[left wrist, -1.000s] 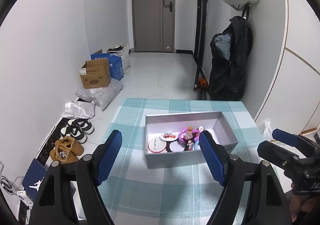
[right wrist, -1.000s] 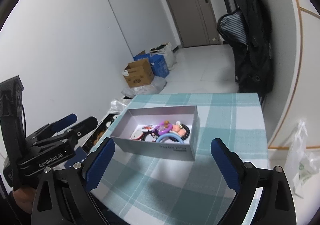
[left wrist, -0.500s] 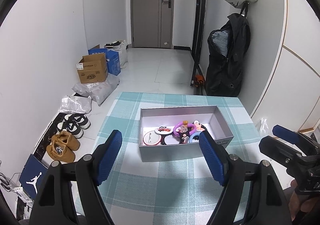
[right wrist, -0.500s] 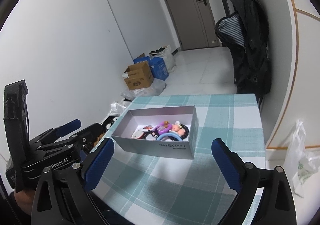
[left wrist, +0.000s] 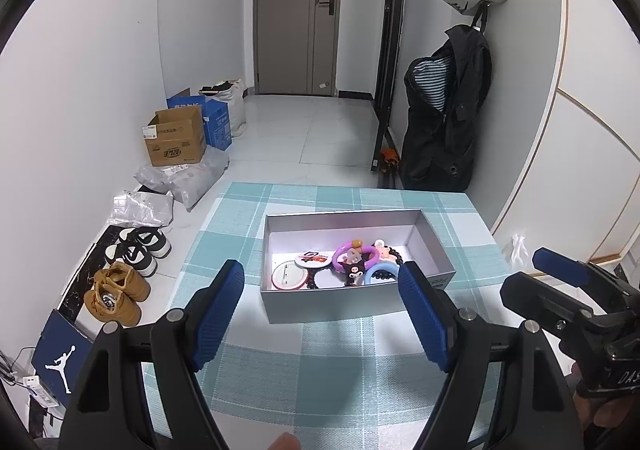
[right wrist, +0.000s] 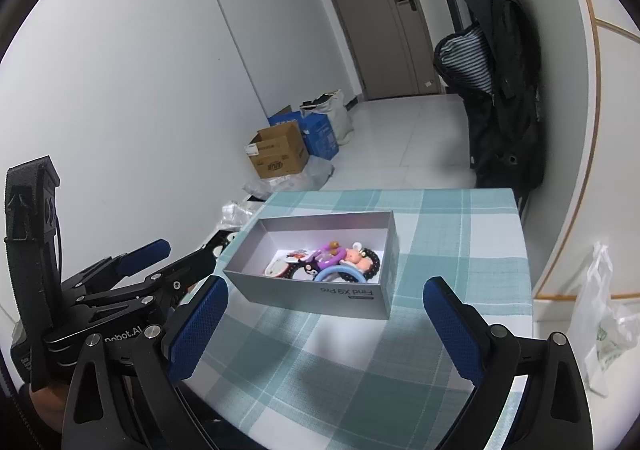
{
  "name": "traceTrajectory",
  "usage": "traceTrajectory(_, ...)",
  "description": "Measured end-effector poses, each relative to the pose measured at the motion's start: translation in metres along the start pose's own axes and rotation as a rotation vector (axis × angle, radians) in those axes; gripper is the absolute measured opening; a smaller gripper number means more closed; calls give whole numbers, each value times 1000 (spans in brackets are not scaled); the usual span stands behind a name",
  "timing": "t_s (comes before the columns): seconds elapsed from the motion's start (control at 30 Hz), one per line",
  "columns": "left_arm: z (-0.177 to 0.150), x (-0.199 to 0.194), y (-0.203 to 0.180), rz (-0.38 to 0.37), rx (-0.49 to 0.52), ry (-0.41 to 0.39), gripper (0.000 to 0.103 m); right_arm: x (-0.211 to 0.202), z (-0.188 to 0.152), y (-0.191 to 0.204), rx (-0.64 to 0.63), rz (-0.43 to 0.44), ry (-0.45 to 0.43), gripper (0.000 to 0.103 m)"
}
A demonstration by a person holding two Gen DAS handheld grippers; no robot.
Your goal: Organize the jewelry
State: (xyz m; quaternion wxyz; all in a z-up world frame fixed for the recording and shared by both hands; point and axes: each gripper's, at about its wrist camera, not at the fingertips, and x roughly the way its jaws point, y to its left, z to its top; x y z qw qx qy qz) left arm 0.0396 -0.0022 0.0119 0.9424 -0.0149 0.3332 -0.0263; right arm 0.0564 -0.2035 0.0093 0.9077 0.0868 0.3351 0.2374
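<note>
- The box point(left wrist: 352, 304) sits on the checked cloth point(left wrist: 320, 374), a little past both grippers; every place below is given from it.
- Inside the box, against its near wall, the jewelry lies in one heap: a round badge point(left wrist: 289, 277) at the left end, a purple ring point(left wrist: 354, 250) in the middle with a small dark figure point(left wrist: 352, 272) across it, a blue ring point(left wrist: 380, 274) and a string of dark beads point(right wrist: 374, 264) toward the right. The box's far half is bare.
- The left gripper point(left wrist: 320, 314) hangs just short of the box's near wall, jaws released and wide, nothing between them.
- The right gripper point(right wrist: 324, 324) stands near the box's right front corner, likewise spread and empty.
- Handling, as a judgement: everything looks light. The rings seem stiff and smooth, so a pinch across the band should hold, though it may slip. The beads are limp and will trail or snag on neighbours; take them near the middle of the string.
- The badge lies flat, hard to get under; tipping it by its edge seems wiser.
- The pieces overlap, and I cannot tell for sure which rests on which, so lifting one may drag another.
</note>
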Motion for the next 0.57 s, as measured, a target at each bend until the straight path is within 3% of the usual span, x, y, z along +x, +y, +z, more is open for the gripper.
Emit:
traceTrajectory(0.33, -2, 5, 3, 3, -9, 18, 76, 1, -1, -1, 7, -7, 9, 99)
traceTrajectory(0.57, -1, 2, 4, 25, -6, -25, 76, 2, -2, -2, 11, -12, 16, 99)
